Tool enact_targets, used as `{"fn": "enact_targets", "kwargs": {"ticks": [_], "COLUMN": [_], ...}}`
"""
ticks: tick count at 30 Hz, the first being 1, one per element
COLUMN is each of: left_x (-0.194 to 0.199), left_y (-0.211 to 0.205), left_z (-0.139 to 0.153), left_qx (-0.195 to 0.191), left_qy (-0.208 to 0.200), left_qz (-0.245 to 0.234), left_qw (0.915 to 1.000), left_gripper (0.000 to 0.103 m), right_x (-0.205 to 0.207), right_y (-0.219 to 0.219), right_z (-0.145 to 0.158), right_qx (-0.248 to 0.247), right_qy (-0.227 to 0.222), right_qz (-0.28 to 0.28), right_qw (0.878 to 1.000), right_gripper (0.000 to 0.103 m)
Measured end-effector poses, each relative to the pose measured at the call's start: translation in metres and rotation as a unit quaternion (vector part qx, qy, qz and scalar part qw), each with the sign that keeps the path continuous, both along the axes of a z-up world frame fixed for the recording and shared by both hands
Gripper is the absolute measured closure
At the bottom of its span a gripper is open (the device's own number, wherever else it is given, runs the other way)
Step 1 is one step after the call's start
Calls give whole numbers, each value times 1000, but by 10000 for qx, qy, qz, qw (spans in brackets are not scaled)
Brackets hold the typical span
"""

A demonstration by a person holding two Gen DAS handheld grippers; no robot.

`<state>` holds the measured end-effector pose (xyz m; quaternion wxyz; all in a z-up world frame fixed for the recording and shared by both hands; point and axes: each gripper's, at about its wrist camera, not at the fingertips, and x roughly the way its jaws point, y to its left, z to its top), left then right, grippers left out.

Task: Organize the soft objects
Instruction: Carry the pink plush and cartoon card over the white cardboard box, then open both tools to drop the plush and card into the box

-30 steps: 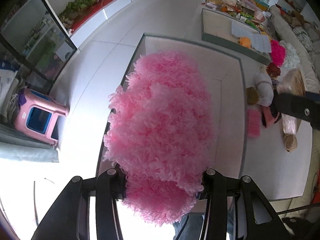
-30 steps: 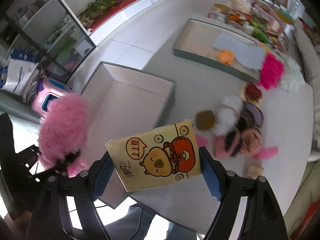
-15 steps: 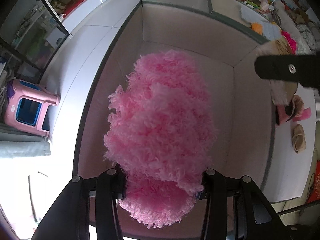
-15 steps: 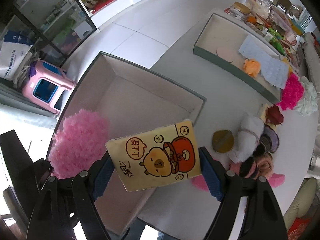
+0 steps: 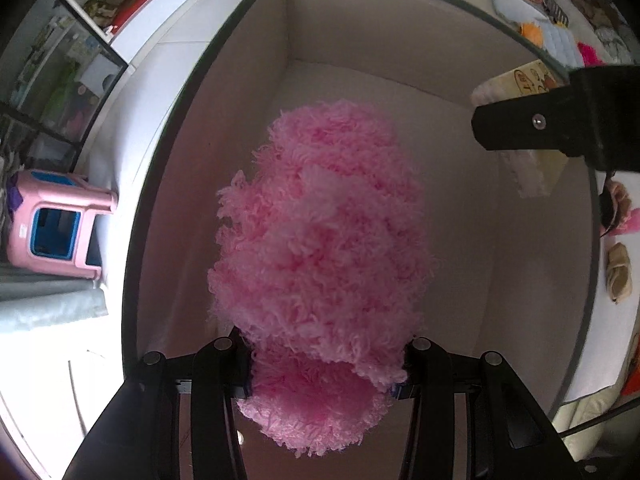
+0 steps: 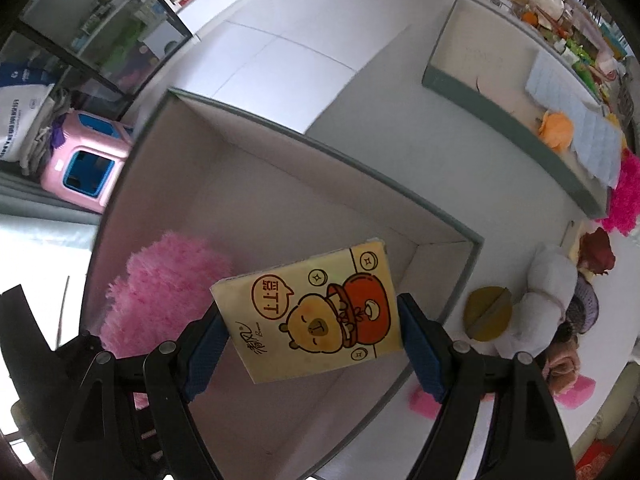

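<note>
My left gripper (image 5: 324, 364) is shut on a fluffy pink plush (image 5: 320, 240) and holds it inside an open white box with a grey-green rim (image 5: 400, 76). The plush also shows in the right wrist view (image 6: 160, 292), low in the box (image 6: 280, 208). My right gripper (image 6: 312, 344) is shut on a yellow tissue pack with a cartoon bear (image 6: 316, 312), held above the box's right part. That pack (image 5: 520, 80) and the right gripper's finger (image 5: 560, 124) show at the upper right of the left wrist view.
A pile of soft toys (image 6: 560, 304) and a bright pink plush (image 6: 626, 200) lie on the white table right of the box. A second shallow box (image 6: 500, 80) stands farther back. A pink stool (image 6: 86, 164) stands on the floor at left.
Both grippers have moved over and down into the open box with their loads. The box now fills the left wrist view, and the tissue pack hangs above its interior.
</note>
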<state>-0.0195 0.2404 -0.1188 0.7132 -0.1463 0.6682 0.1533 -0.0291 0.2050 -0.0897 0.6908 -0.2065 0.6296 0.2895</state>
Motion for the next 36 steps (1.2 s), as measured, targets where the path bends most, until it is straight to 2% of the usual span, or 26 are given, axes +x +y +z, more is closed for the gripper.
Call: {"fn": "enact_targets", "kwargs": {"ticks": [7,18,23,27,36], "left_x": [14,32,26,29,31], "left_y": [0,-18,-18,3,3], "left_z": [1,17,18,11,10], "left_qx": [31,129,144,128,141], "left_qy": [30,-170,-148,-134,-134], "left_qz": [-193,-520,-554,-513,-511], "left_qw": [9998,9984,9983,9985,9985], "left_gripper": [56,56,56,56,56], "right_x": [8,26,24,20,15], "right_y": [-7,-59,-62,-59,-58], "right_z": [-3,2,5,8,10], "right_qx": [-234,-368,-340,-304,-297], "right_qy": [-175,-281,-321,-290,-270], "right_qz": [-172,-878,-883,-852,-774], "right_qw": [9994,9951,9950,9955,9962], "right_gripper": [20,20,20,20,20]}}
